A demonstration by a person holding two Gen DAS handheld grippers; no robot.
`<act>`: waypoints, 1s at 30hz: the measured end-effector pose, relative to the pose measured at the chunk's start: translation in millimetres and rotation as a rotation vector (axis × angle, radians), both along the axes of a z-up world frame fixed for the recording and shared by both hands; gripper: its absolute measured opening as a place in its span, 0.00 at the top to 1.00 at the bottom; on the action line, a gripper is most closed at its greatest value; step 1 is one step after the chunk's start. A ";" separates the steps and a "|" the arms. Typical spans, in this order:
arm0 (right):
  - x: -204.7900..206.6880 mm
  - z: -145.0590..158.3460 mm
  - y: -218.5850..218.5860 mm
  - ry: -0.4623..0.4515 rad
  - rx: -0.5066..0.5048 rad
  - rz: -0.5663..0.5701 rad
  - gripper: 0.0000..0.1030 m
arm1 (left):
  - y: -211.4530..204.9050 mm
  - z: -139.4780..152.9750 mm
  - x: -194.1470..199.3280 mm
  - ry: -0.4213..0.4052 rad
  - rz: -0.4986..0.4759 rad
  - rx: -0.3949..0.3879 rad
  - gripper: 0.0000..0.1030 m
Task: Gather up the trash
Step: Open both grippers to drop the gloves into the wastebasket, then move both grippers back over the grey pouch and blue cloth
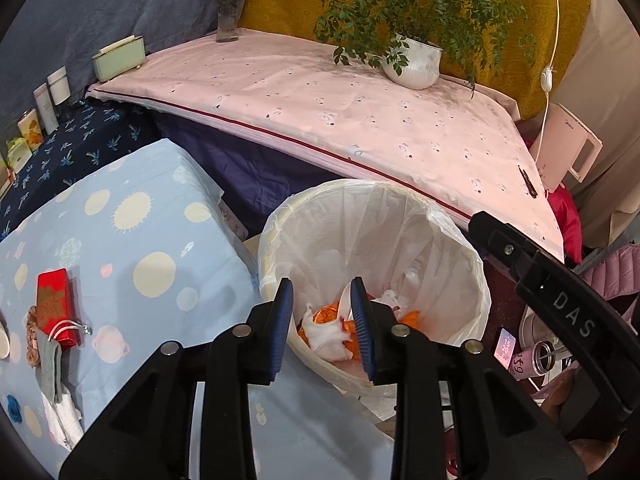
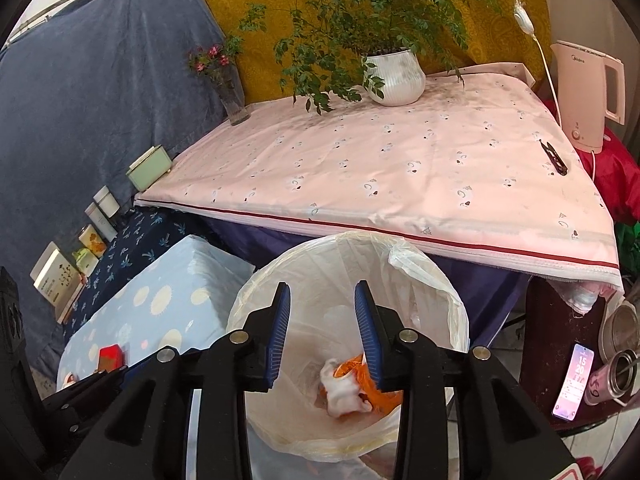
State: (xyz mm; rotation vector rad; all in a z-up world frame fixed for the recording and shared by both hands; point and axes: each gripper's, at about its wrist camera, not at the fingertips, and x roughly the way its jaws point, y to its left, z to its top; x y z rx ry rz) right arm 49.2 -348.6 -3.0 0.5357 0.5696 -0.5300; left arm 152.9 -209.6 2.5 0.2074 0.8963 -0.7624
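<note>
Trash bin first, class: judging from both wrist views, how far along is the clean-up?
Done: white tissues and orange wrappers lie in the lined bin. In hand: nothing; the left claw and right claw hang open over it, empty. Left: crumpled tissue on the blue dotted cloth, near a red box.

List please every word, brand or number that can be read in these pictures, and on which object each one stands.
"DAS": on the black right gripper body, left wrist view.
"Midea": on the white electric kettle.
"15" above "20": on the phone screen; smaller lines below are too small to read.
"59", handwritten, uncertain: on the pink can.
Printing on the small boxes at left: too small to read.
</note>
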 end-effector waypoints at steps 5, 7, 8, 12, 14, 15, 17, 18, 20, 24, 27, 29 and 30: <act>0.1 1.6 4.9 0.001 -0.003 0.005 0.65 | 12.4 -0.1 3.2 0.006 0.027 -0.001 0.72; -0.4 2.1 8.8 0.000 -0.004 0.007 0.62 | 18.9 -0.2 4.7 0.009 0.042 -0.002 0.72; -0.3 2.4 11.3 0.000 -0.006 0.010 0.62 | 22.7 -0.4 5.1 0.012 0.049 -0.003 0.72; 0.6 4.2 21.8 0.000 -0.009 0.026 0.61 | 36.4 -0.4 6.5 0.018 0.074 -0.005 0.72; 1.8 6.0 28.7 -0.001 -0.011 0.036 0.59 | 46.0 0.0 6.9 0.018 0.089 -0.009 0.72; 2.6 6.8 32.6 -0.001 -0.014 0.040 0.58 | 50.6 0.1 7.1 0.019 0.098 -0.010 0.72; 4.9 8.6 40.0 0.000 -0.018 0.052 0.57 | 62.2 0.0 9.1 0.023 0.118 -0.014 0.70; 6.3 9.4 44.5 0.001 -0.021 0.061 0.57 | 69.1 -0.1 10.6 0.024 0.133 -0.015 0.68; 9.3 10.9 52.6 0.002 -0.025 0.077 0.57 | 79.2 0.1 12.1 0.028 0.152 -0.019 0.68; 16.0 14.9 72.3 0.003 -0.035 0.110 0.57 | 103.6 1.8 15.2 0.029 0.192 -0.026 0.68; 21.1 17.7 86.0 0.002 -0.040 0.137 0.57 | 119.7 3.8 16.6 0.024 0.219 -0.028 0.68; 24.8 20.1 97.5 0.002 -0.046 0.157 0.57 | 131.5 5.5 18.5 0.023 0.240 -0.033 0.68; 26.4 20.9 101.9 0.002 -0.048 0.166 0.57 | 138.7 6.4 19.3 0.023 0.253 -0.037 0.68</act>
